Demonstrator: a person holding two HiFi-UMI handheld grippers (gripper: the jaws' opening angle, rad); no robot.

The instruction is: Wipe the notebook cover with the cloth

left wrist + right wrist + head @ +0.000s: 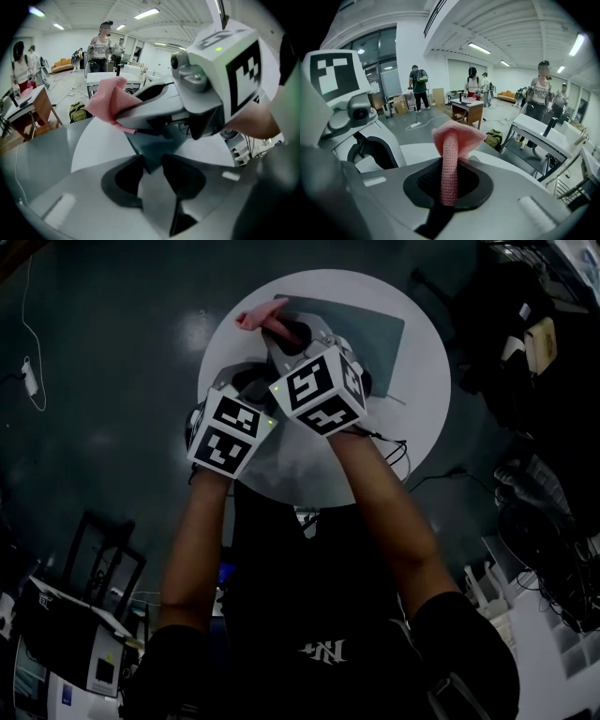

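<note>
"Cloth [451,140] first: who has it?"
"The right gripper [449,185]. Its jaws are clenched on a pink waffle-weave roll of it, and the loose end fans out above. In the head view it sits at the upper middle, over the round table [422,409]."
"And the notebook [380,334]?"
"Flat on the table, upper right of centre. The left gripper [152,178] has its jaws slightly parted with the near corner running into the gap. No pinch shows."
"Handling?"
"The cloth looks soft and limp, so press with the bunched part. The cover looks thin, stiff and probably slick, so steady it at that corner."
</note>
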